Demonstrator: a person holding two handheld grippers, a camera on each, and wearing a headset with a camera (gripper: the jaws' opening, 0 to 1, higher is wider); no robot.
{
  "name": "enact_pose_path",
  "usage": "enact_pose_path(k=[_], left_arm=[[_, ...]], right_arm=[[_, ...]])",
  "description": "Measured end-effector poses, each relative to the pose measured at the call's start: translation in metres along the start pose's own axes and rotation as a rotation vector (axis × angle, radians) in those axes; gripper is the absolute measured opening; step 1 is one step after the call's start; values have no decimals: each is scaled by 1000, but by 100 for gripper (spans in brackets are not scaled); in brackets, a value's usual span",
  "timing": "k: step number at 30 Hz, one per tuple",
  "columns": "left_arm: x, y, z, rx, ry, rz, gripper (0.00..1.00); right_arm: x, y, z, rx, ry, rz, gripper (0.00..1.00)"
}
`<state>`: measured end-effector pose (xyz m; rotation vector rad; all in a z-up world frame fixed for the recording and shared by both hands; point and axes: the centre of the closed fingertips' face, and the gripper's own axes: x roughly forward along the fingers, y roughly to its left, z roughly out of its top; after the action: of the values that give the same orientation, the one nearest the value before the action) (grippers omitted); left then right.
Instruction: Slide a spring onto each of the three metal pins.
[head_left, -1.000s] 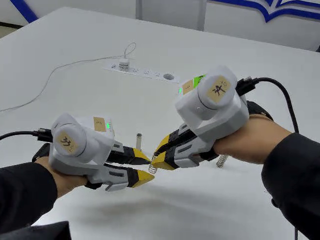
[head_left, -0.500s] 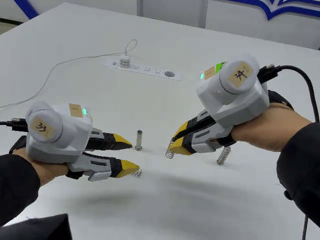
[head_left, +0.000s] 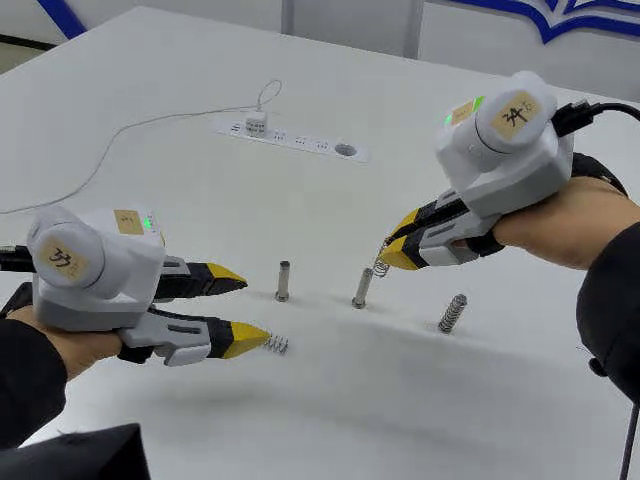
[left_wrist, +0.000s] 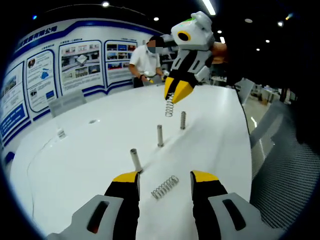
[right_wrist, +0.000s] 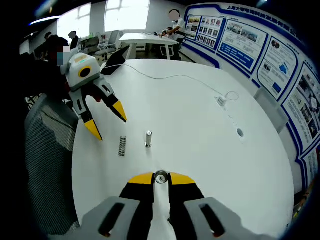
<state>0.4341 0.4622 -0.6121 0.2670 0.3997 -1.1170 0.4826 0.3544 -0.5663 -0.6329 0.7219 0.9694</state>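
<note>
Chiefly, we flag one hazard: the held spring (head_left: 381, 268), pinched in our right gripper (head_left: 388, 258), hangs just above the pin (head_left: 362, 288); lowered off-axis, it could snag or topple that pin. Left gripper (head_left: 255, 311): spread, with the loose spring (head_left: 276, 344) flat on the table (head_left: 450, 420), just ahead between its jaws.

white, yellow-tipped left gripper (head_left: 250, 310); black sleeve (head_left: 30, 385)

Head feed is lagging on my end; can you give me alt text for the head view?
The right gripper holds a spring close to the top of a bare metal pin on the white table. The open left gripper is beside a loose spring, near a second pin.
</note>
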Motion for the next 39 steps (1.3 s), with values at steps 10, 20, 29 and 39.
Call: enact_pose_path(k=[10, 20, 29, 39], left_arm=[[1, 0, -2, -15, 0, 7, 44], [1, 0, -4, -23, 2, 4, 44], [1, -1, -5, -24, 3, 6, 44], [2, -1, -6, -27, 4, 7, 44]], right_arm=[[16, -7, -1, 19, 9, 1, 12], [27, -10, -6, 36, 32, 14, 12], [38, -10, -12, 48, 50, 27, 12], [54, -8, -23, 64, 77, 31, 12]])
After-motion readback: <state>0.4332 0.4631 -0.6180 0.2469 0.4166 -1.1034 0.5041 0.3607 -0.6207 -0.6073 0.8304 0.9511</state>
